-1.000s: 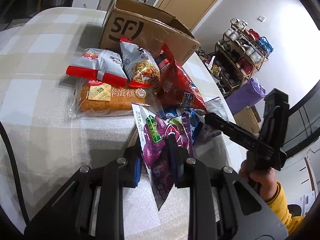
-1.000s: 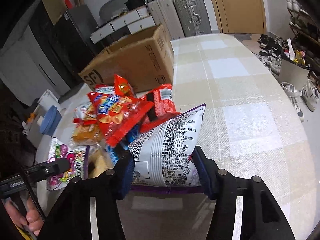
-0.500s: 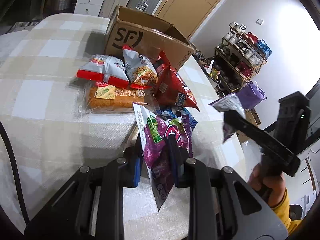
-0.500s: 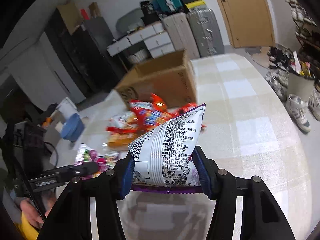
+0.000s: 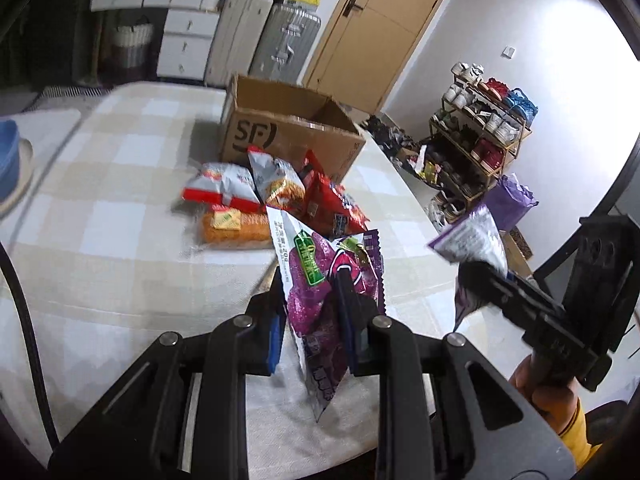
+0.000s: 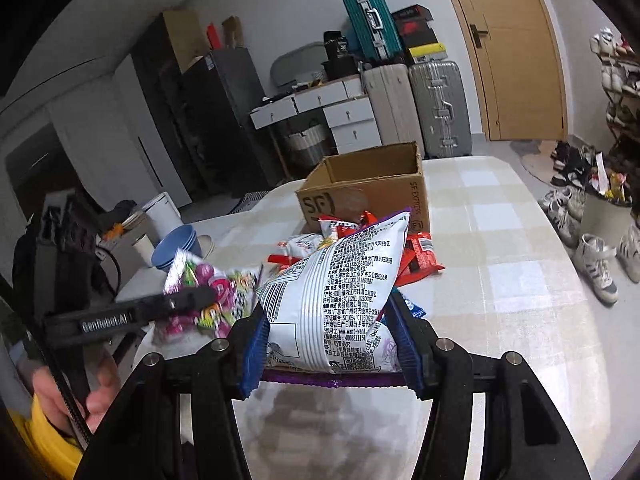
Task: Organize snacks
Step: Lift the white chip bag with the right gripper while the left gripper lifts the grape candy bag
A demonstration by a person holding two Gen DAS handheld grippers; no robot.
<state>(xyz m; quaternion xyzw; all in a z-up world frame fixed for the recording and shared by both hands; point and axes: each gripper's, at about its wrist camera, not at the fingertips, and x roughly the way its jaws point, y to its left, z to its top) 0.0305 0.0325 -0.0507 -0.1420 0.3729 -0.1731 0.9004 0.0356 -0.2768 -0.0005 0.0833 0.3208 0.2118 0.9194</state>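
The left claw (image 5: 310, 300) is clamped on a crinkled purple-and-pink foil snack packet (image 5: 320, 280), the right claw (image 6: 330, 340) on a puffy white printed snack bag (image 6: 336, 292), both above the checked beige surface (image 6: 500, 280), where red and orange snack packets (image 5: 276, 196) lie piled beside an open brown cardboard box (image 5: 280, 132).

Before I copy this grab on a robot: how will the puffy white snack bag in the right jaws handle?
The white bag looks air-filled, so probably light. It bulges between the jaws, so it likely gives and could slip. Its contents may crush.
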